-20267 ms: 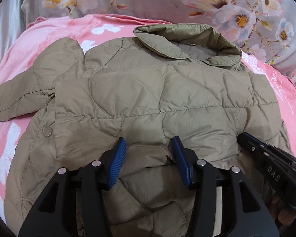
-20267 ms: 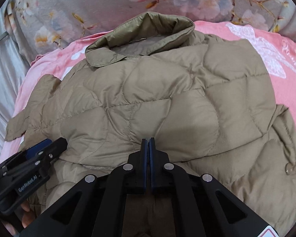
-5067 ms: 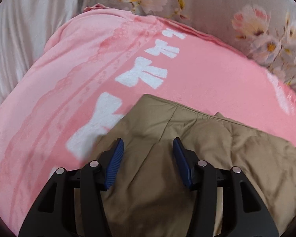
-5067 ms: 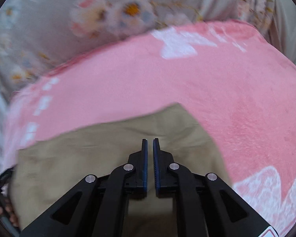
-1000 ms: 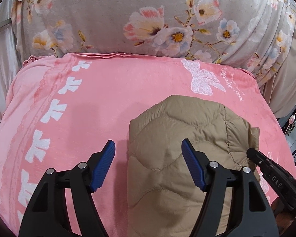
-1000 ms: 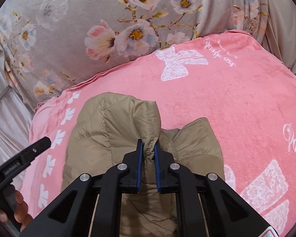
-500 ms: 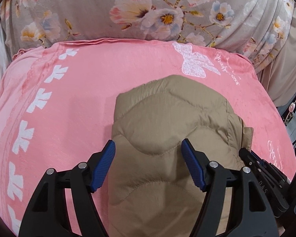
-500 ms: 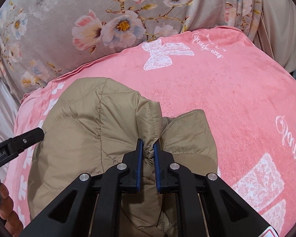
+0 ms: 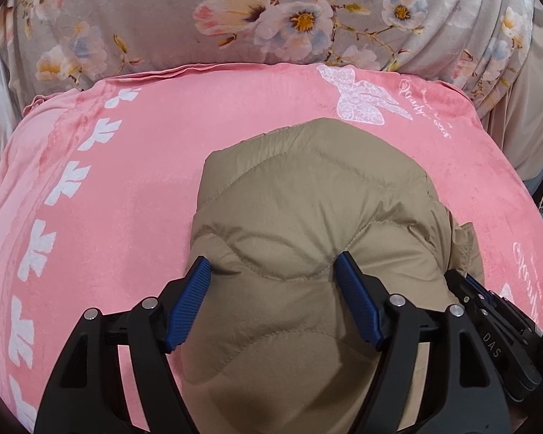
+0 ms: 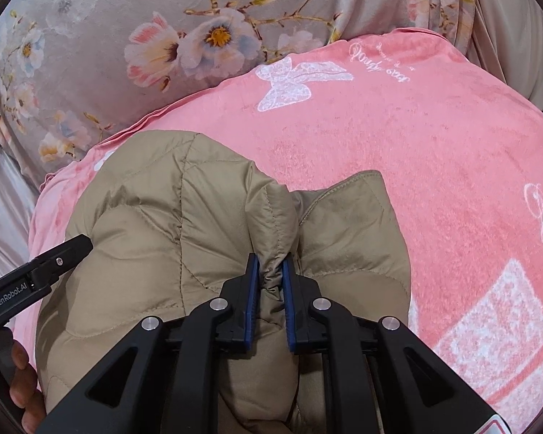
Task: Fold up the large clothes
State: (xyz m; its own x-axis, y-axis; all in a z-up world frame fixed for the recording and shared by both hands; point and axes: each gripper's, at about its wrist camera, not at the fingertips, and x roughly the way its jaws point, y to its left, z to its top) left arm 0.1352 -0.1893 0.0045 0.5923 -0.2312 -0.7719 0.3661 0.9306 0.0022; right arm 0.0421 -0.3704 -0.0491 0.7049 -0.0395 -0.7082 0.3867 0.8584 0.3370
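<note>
Left wrist view: my left gripper (image 9: 273, 269) sits over the folded khaki quilted jacket (image 9: 307, 199). Jaws are wide apart and have just been opening further. The puffy top layer bulges up between the blue pads (image 9: 358, 307); both fingertips touch the fabric, but I read no clamp here. The jacket lies as a compact bundle on the pink blanket (image 9: 126, 188), right of centre, rounded far edge just short of the white lace bow print (image 9: 365, 101). White bow motifs run in a column down the blanket's left side. The grey floral bedding (image 9: 271, 18) sits behind the blanket. The other gripper's black body shows at lower right, against the bundle's right edge.

Right wrist view: my right gripper (image 10: 270, 264) is pinched tight on a gathered ridge of the jacket (image 10: 163, 209), with fabric bunched and creased between the pads (image 10: 251, 300). From here the bundle sits on the left half of the blanket (image 10: 434, 152). A flatter flap lies just right of the pinched ridge. My left gripper (image 10: 72, 249) comes in from the left edge, with its tip on the jacket's left side. The fingers of my left hand (image 10: 20, 379) show at the lower left corner.
</note>
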